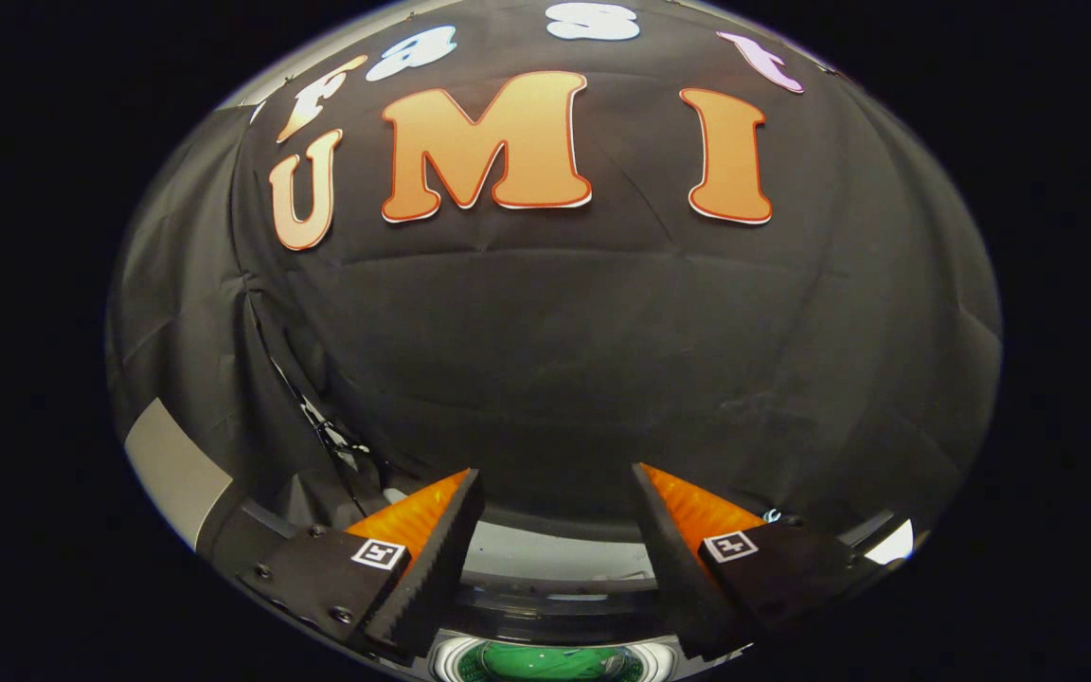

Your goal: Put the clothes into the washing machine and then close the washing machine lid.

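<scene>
2 fingers of the claw (557, 497) spread wide, empty — washing machine (555, 568) below holds something green (545, 661).

One washing machine (555, 559), one gripper (555, 493), jaws apart.

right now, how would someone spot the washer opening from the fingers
Start at the black cloth wall and drop to the pale washer top at its foot. The gripper hangs open with nothing held; below the gap between its fingers lies the washer opening. It is the one round, light-rimmed hole, with something green inside.
</scene>
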